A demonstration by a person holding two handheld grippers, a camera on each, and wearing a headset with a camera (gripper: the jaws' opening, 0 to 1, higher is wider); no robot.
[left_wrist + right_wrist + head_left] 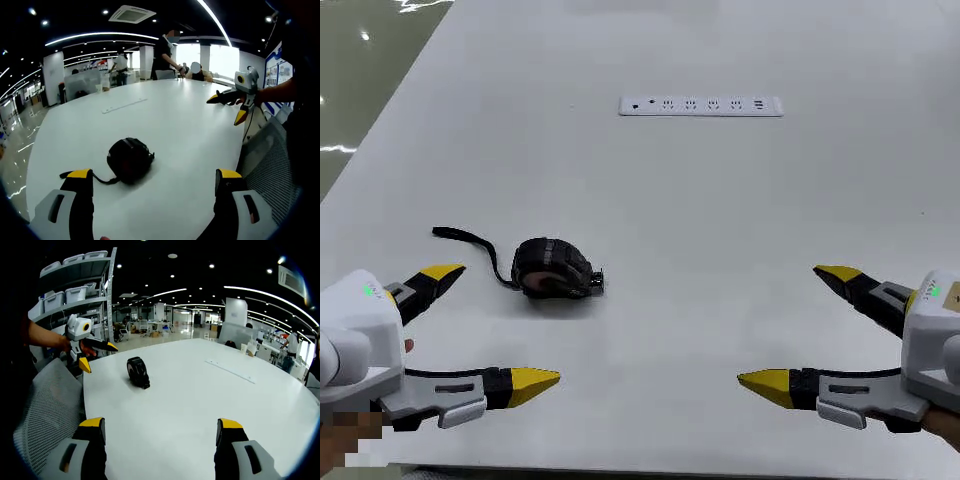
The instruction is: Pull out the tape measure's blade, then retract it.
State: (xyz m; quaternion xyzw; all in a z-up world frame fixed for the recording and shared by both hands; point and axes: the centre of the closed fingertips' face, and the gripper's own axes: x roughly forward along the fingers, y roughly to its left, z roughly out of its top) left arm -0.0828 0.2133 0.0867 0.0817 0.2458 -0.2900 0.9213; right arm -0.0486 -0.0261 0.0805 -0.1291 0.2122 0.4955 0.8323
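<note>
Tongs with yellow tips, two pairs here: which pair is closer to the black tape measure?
The left tongs, right beside the tape measure; the right tongs are open too but well off to its other side.

open table [720,250] around tape measure [555,268], power strip [701,105] far

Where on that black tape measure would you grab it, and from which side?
Probably the rounded black tape measure case, pinched across its two broad sides by the open left gripper coming from the near left. The metal blade tip pokes out on the right, facing the open right gripper, leaving it free for pulling. Avoid the thin black strap.
</note>
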